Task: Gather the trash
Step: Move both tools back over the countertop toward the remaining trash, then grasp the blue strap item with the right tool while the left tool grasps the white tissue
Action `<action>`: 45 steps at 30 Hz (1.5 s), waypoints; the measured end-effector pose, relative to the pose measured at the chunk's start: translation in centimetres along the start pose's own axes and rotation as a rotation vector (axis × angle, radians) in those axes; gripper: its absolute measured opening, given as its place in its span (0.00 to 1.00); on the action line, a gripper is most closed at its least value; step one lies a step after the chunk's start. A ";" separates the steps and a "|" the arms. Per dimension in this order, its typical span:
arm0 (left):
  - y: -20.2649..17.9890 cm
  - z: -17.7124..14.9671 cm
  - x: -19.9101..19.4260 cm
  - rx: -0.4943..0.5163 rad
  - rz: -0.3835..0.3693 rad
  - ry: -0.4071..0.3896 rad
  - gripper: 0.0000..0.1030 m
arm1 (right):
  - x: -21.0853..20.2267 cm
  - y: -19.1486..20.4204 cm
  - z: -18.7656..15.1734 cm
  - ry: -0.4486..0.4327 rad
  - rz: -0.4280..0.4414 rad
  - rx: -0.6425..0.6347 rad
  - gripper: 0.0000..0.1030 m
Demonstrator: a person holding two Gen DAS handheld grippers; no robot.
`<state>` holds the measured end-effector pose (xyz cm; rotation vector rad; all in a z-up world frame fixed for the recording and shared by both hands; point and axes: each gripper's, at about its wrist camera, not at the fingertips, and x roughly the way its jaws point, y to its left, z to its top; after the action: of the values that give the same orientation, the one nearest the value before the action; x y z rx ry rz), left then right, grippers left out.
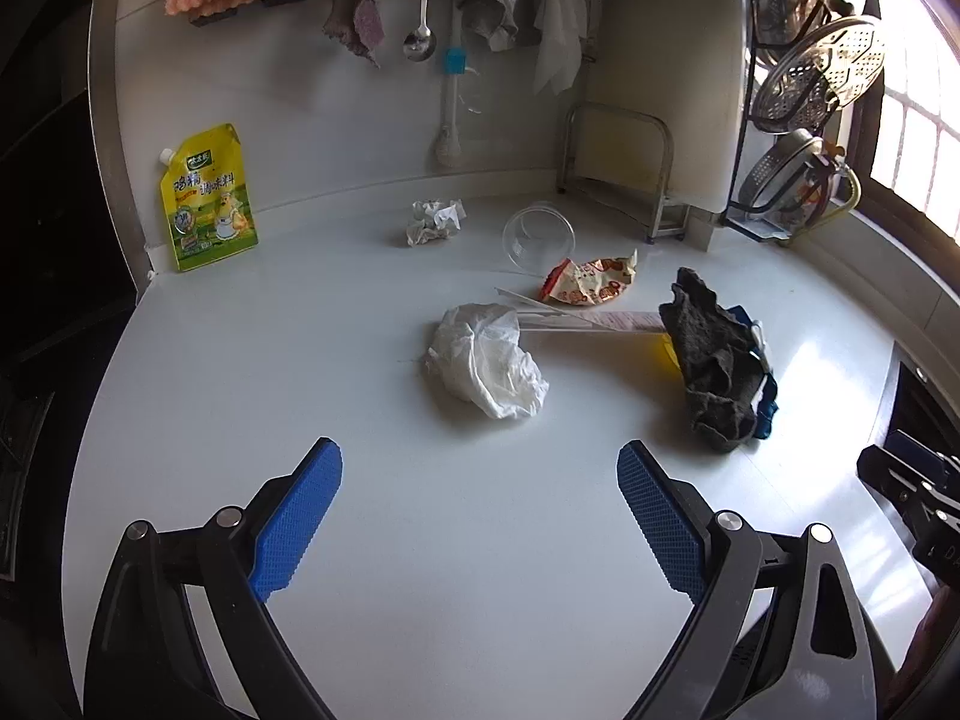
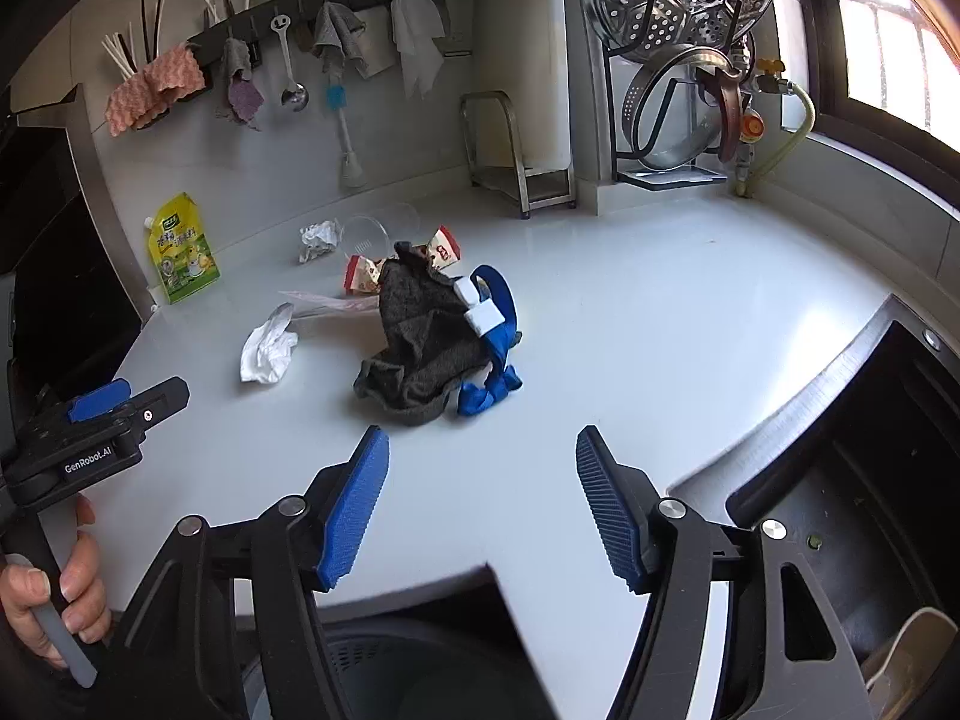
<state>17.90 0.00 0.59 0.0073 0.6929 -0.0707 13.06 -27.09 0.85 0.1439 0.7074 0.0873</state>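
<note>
Trash lies scattered over the white counter, ahead of both grippers and touched by neither. Closest to the left gripper, whose blue pads stand wide apart with nothing between them, is a crumpled white plastic bag, just beyond the fingertips and slightly right of centre. Behind the bag lie a pair of white chopsticks in a paper sleeve, a red and cream snack wrapper, a clear plastic cup on its side, and a ball of crumpled paper nearer the wall. A yellow seasoning pouch leans against the wall at the far left. To the right sits a dark grey cloth draped over something blue. In the right wrist view, the right gripper also has its fingers spread open and empty; the same grey cloth lies straight ahead of it, just past the fingertips, with a blue strap beside it and the white bag further left. The left gripper shows at that view's left edge, held in a hand. A dark sink opens at the right.
</note>
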 end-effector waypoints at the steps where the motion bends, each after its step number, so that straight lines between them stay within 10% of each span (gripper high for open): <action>1: 0.1 0.4 0.7 0.001 0.003 0.010 0.89 | 0.6 -0.2 0.5 0.004 -0.002 0.001 0.61; 22: 1.0 2.1 8.1 -0.030 0.008 0.113 0.89 | 11.4 -1.3 5.1 0.114 -0.011 0.004 0.60; 29: 0.5 2.2 8.1 -0.018 0.012 0.111 0.89 | 11.6 -1.0 5.1 0.130 0.045 -0.008 0.30; 45: -0.1 2.3 8.0 -0.007 0.013 0.109 0.89 | 11.3 -2.0 5.7 0.119 0.068 0.031 0.25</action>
<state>25.48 -0.64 -2.75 0.0096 0.8023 -0.0554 25.36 -28.14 -2.45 0.1940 0.8229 0.1512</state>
